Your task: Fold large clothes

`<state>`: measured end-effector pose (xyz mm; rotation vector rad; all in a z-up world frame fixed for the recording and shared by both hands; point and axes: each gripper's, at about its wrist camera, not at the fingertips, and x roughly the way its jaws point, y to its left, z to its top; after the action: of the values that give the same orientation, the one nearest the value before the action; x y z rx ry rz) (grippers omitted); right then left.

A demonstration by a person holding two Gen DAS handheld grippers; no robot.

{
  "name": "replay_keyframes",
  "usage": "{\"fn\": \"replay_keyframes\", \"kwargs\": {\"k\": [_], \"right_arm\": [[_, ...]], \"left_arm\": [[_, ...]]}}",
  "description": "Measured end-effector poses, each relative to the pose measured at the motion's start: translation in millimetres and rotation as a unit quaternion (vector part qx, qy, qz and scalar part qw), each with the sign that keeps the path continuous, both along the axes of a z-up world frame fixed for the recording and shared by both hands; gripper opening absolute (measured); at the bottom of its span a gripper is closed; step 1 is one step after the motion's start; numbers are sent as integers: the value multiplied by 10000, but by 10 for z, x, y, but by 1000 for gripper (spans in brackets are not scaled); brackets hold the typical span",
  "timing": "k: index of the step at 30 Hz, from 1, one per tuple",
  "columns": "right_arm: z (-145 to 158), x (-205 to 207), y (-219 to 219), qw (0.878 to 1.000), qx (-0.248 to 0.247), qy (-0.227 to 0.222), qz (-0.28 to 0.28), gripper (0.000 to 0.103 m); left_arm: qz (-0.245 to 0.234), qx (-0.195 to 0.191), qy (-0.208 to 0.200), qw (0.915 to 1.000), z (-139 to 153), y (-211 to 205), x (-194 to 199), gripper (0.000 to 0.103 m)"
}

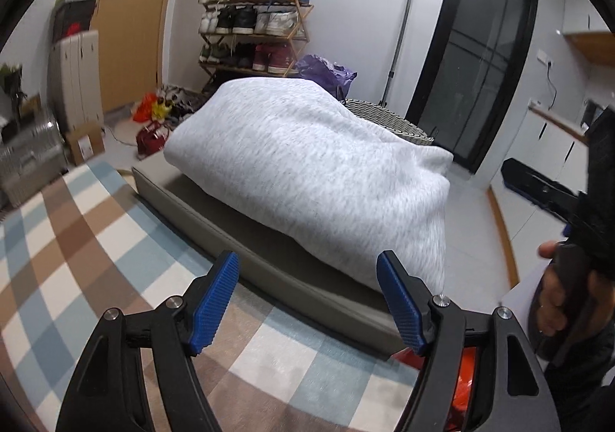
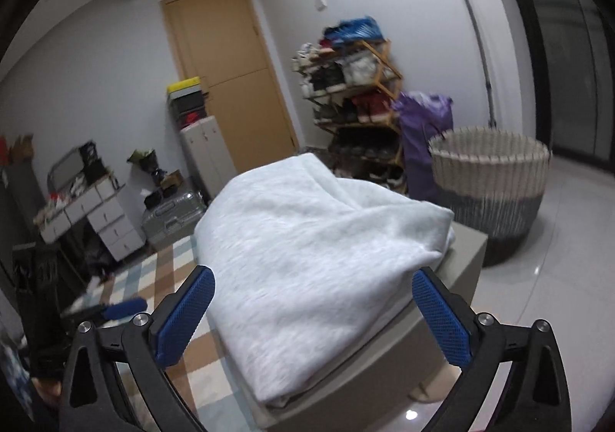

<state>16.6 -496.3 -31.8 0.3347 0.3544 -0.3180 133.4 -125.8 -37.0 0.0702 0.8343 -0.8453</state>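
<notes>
A grey garment (image 1: pixel 307 178) is seen lying folded into a thick bundle on a low padded bench (image 1: pixel 246 239), which stands on a checked rug (image 1: pixel 77 247). In the right wrist view the same garment (image 2: pixel 307 270) is shown with a rolled upper layer draped across its far side and a thinner edge hanging near the bench (image 2: pixel 453 286) corner.

The left gripper (image 1: pixel 307 301) is held above the near edge of the bench with its jaws apart; nothing is caught between the blue pads (image 1: pixel 215 301). The right gripper (image 2: pixel 311 312) is likewise spread wide, the cloth being seen beyond and between the fingers but not pinched by them. No contact with the fabric can be made out in either view. At the right edge of the left view a hand (image 1: pixel 557 293) is seen wrapped around the other tool's handle.

Several risks are judged to follow from this. The bundle is bulky and soft, so the upper fold may slump or unroll once it is left unsupported, and the shape may be lost. The near corner lies close to the bench edge, so a careless brush from either gripper could drag it over the side onto the rug. If a further fold is attempted, only the top layer may be caught and the layers beneath pulled askew. A woven basket (image 2: pixel 488 193) stands just beyond the bench, and it could be knocked by a wide swing.
</notes>
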Motion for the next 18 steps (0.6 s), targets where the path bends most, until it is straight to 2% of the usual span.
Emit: {"fn": "replay_keyframes", "kwargs": {"k": [2,4,6,10,12,14,18], "right_arm": [[6,-26,153,9999,-86,61,62,103],[-8,-71,286,9998,-159,56,136,103],[-28,-129,403,9997,-217,-6,142,103],[-57,-194,554,9998,-86,-32,199,103],[-60,-213,613,9997,-89,-21,239,103],[-65,-236,666,9997,-131,-32,196,103],[-70,-298,808,9994,-237,-196,126,103]], "left_arm": [[19,-11,-58,10000,37,55,-26,75],[72,-87,-146,9998,104,57,-13,89],[160,-170,-335,9992,190,129,-88,90],[227,-193,-414,9987,260,241,-125,92],[277,-251,-507,9980,292,312,-147,102],[323,-374,-636,9968,325,391,-177,102],[276,-418,-639,9967,323,459,-184,102]]}}
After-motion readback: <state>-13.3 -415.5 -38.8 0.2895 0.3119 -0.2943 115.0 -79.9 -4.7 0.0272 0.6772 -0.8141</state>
